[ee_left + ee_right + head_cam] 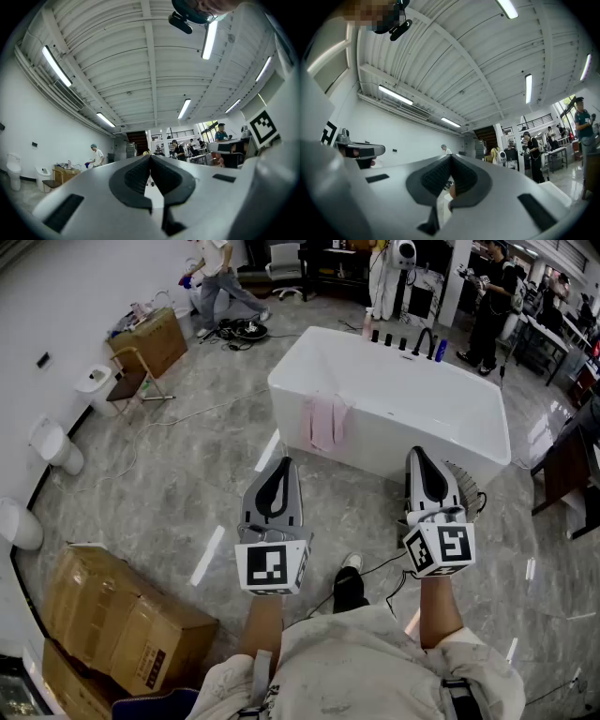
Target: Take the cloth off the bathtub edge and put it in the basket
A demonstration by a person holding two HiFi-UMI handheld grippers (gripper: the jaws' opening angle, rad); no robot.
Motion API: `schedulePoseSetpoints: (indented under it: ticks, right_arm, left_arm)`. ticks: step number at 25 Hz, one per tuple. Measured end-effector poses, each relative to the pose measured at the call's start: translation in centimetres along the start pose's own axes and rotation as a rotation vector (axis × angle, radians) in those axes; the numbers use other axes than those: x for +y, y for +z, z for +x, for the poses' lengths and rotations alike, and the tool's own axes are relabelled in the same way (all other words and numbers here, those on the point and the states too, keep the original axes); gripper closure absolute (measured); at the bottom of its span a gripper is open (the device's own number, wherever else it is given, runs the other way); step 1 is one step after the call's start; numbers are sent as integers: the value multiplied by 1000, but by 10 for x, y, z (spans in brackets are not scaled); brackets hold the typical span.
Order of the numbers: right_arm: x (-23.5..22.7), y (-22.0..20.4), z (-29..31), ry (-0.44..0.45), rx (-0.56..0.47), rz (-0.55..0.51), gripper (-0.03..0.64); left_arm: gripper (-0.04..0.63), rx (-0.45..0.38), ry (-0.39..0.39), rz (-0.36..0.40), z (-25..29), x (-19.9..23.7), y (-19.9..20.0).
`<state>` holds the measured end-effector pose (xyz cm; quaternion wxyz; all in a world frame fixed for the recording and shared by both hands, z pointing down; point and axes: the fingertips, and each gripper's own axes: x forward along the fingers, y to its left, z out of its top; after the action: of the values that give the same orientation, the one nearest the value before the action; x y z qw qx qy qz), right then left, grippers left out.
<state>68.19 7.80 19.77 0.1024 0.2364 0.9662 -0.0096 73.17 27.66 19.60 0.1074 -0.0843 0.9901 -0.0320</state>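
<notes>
Evidently poised for the approach, the left gripper (283, 465) and right gripper (414, 454) hold their jaws clenched and empty, since the pink cloth (326, 421) hangs well apart over the bathtub (370, 437) near edge.

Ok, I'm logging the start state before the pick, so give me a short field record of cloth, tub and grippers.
cloth: pink cloth, draped over the bathtub's near edge, untouched
tub: white bathtub, ahead of the person
left gripper: jaws together, empty, short of the cloth
right gripper: jaws together, empty, short of the bathtub
basket: not clearly made out
</notes>
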Motion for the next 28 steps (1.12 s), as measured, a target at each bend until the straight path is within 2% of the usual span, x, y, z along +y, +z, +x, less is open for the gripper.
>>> schedulePoseSetpoints:
  ticks: [6, 14, 19, 28]
  right_arm:
    - [3, 2, 3, 4, -15, -18, 627]
    - [-3, -1, 12, 2, -13, -15, 627]
    - [6, -24, 18, 59, 49, -32, 627]
    - [0, -68, 40, 52, 121, 40, 628]
  left_arm:
    - [592, -3, -2, 16, 0, 6, 0]
    - [592, -7, 39, 6, 4, 20, -2]
    - [592, 36, 34, -11, 13, 18, -21]
    - [592, 132, 28, -35, 33, 25, -62]
